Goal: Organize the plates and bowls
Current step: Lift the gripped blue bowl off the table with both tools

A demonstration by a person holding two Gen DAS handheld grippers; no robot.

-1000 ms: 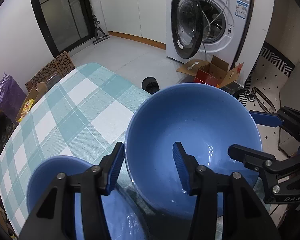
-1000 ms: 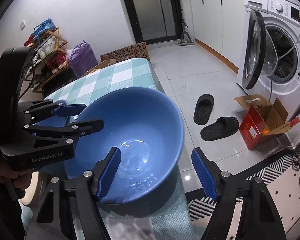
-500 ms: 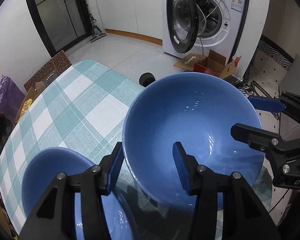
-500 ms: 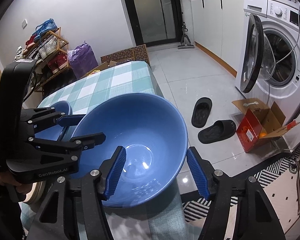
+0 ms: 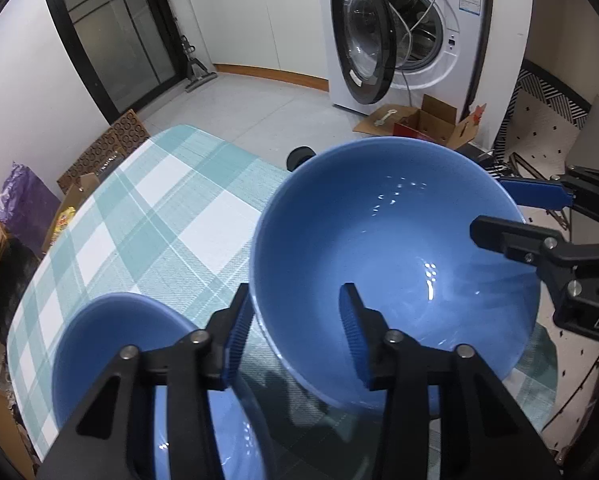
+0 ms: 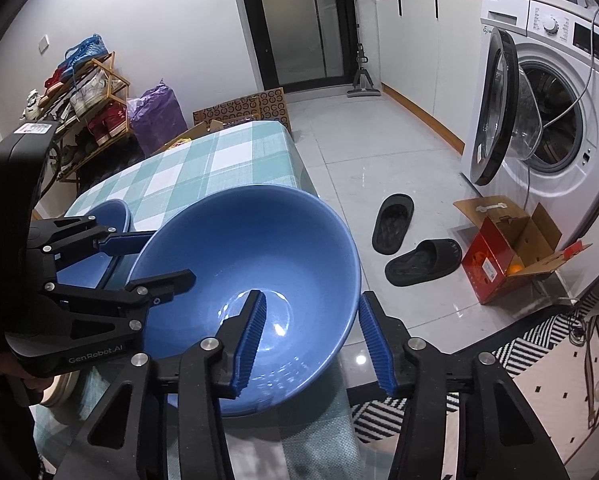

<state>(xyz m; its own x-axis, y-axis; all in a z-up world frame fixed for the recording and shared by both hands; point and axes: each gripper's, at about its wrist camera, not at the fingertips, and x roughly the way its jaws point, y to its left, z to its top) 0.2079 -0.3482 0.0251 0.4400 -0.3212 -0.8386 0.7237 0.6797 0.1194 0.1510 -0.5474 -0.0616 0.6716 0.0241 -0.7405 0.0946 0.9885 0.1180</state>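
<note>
A large blue bowl (image 5: 395, 280) (image 6: 251, 264) sits on the teal checked table (image 5: 159, 220) near its right edge. My left gripper (image 5: 295, 292) straddles the bowl's near-left rim, one finger outside and one inside. Its jaws are closing, and a gap still shows at the inner pad. My right gripper (image 6: 311, 298) straddles the opposite rim, with its left finger in the bowl and its right finger outside. Those jaws are closing too and do not clamp the wall. A smaller blue bowl (image 5: 119, 360) (image 6: 99, 216) stands to the left, behind the left gripper (image 6: 151, 258).
The table edge (image 6: 299, 168) drops to the tiled floor just right of the large bowl. Two black slippers (image 6: 411, 240), an open cardboard box (image 6: 507, 248) and a washing machine (image 6: 539, 120) with its door open stand there. A pale round dish edge (image 6: 59, 392) shows at lower left.
The right gripper's jaws have narrowed clearly around the large bowl's rim. The left jaws have narrowed slightly. Both bowls stay where they were.
</note>
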